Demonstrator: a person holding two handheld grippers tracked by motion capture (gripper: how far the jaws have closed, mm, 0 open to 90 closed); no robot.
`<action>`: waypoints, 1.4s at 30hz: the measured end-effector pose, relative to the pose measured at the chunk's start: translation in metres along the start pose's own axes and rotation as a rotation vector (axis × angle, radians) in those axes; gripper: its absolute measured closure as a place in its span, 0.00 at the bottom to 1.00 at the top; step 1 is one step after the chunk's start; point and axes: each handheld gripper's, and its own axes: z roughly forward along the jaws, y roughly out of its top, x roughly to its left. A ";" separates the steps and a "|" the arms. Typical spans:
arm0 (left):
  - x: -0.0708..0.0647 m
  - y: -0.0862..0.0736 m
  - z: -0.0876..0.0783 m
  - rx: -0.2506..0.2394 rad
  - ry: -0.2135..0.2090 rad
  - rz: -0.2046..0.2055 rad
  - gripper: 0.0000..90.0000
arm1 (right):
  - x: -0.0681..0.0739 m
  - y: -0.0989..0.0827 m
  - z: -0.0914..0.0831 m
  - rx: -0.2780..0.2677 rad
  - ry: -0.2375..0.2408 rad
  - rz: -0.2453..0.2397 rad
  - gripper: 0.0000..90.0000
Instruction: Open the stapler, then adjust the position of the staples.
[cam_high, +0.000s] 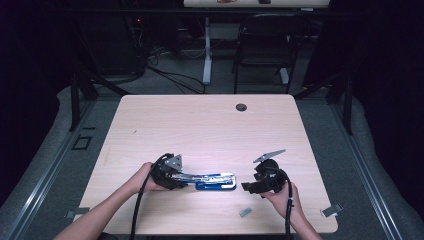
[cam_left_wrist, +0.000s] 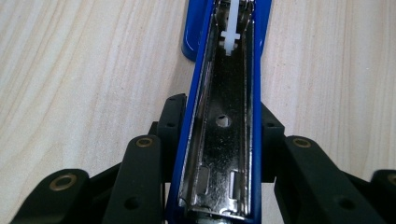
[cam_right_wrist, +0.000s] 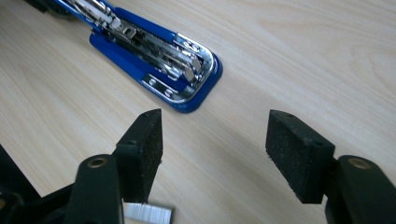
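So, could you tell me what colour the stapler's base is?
Blue, clearest in the right gripper view: the open blue stapler.

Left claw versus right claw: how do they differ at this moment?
The left claw is shut on the blue stapler; the right claw stands open with nothing between its pads. The left claw lies low at the stapler; the right claw sits apart, near the staple strip. Both have black jaws.

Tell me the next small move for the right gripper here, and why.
Probably lower the right gripper onto the strip of staples by its hand and close on it: its jaws stand open and empty, and the left gripper holds the blue stapler open, channel showing.
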 end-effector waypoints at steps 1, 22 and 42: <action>0.000 0.000 0.000 0.000 0.000 0.000 0.72 | 0.000 -0.001 -0.001 0.024 -0.010 -0.009 0.37; 0.000 0.000 0.002 0.008 0.002 0.000 0.71 | 0.009 -0.036 -0.006 0.110 -0.045 -0.014 0.23; 0.000 0.000 0.002 0.010 0.000 0.000 0.71 | 0.039 -0.027 0.031 0.196 -0.074 -0.131 0.29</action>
